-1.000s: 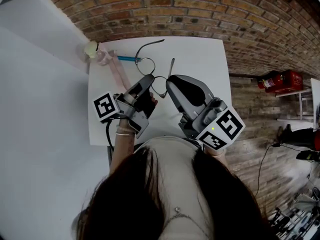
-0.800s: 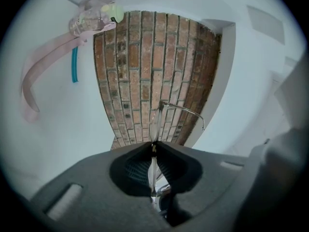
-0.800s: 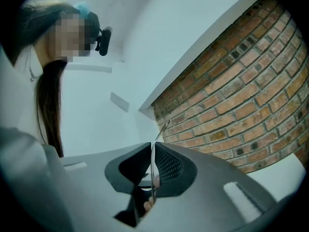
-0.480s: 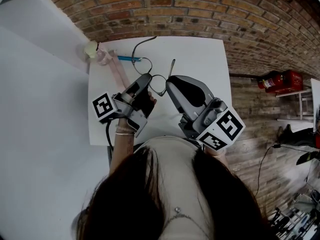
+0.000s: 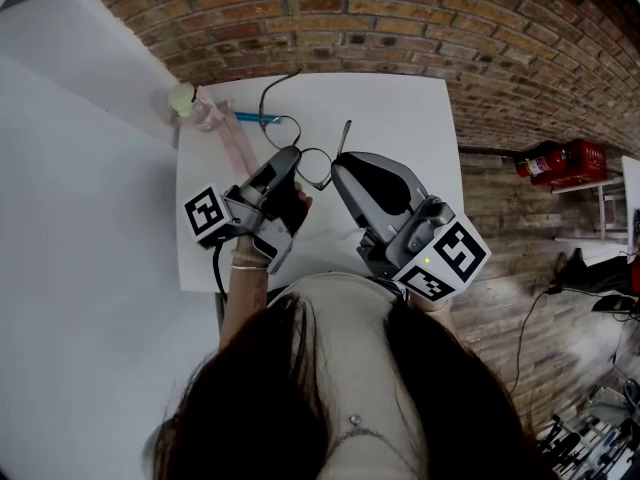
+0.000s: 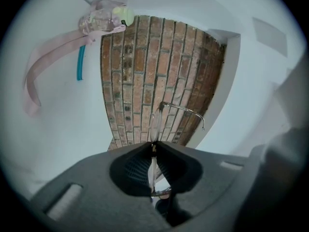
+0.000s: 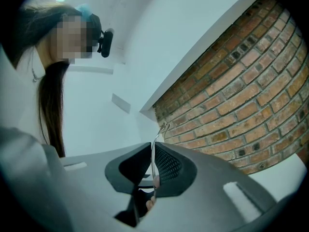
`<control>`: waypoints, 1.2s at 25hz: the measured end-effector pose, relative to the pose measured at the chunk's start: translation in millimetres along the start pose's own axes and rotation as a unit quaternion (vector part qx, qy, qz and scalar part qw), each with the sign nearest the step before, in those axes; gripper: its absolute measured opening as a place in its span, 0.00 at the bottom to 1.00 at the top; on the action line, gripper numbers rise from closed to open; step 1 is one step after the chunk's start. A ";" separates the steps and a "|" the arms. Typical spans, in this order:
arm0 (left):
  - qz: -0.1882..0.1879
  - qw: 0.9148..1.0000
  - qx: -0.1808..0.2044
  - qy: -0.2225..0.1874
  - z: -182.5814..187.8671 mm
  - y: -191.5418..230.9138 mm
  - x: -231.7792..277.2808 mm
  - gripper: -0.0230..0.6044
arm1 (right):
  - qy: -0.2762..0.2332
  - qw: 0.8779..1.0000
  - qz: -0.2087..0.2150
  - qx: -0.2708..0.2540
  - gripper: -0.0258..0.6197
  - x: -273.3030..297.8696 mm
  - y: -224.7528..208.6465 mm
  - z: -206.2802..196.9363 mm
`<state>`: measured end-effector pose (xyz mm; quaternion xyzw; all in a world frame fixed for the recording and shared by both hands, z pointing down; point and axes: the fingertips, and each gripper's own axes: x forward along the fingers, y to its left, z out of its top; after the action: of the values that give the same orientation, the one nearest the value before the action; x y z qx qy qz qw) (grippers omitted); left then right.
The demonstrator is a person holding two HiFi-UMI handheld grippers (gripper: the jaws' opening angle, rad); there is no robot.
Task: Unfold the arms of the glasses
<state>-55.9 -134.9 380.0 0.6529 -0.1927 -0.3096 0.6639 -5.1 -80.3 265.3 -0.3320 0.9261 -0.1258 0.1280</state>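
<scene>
A curved-looking brick wall (image 5: 400,18) of rough red-brown courses backs a square, smooth white desk (image 5: 400,108), seen from above over a person's long dark hair (image 5: 260,398). A white panel runs along the desk's left side and a red fire extinguisher (image 5: 560,160) lies on the floor well to the right.

Over the desk's near half, the bulky grey plastic right gripper (image 5: 340,168) and the slimmer left gripper (image 5: 288,158) each carry a cube with black-and-white square markers, and between them they hold the thin wire-rimmed glasses (image 5: 318,168). The left gripper's dark, ribbed fingers (image 6: 130,170) are pressed together on the edge of the frame at a rounded clear lens. One slender metal arm (image 5: 275,90) arcs away toward the wall with a hooked tip. The right gripper's mesh-textured fingers (image 7: 169,166) are clamped on the other arm (image 7: 153,149), a fine wire whose curved end pokes out past them.

At the desk's far left corner lies a limp, translucent pink strap (image 5: 232,133), with a small pale yellow-green ball (image 5: 182,96) at its end and a short teal tube (image 5: 255,117) just beside it
</scene>
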 end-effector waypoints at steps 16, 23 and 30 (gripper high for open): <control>-0.001 1.000 -0.008 -0.008 1.2 1.3 -1.1 0.08 | -0.002 1.000 0.005 -0.001 0.08 -1.5 2.9 0.0; 0.002 1.000 0.003 -0.004 -1.0 0.4 -0.3 0.08 | -0.002 1.000 0.009 0.004 0.09 -2.6 3.5 0.2; 0.006 1.000 0.015 -0.006 2.2 2.2 -4.3 0.08 | -0.011 1.000 0.011 0.011 0.12 -5.0 2.5 2.5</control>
<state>-60.1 -133.8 383.0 0.6595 -0.2054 -0.3066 0.6549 -2.0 -75.6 262.9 -0.3212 0.9269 -0.1311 0.1434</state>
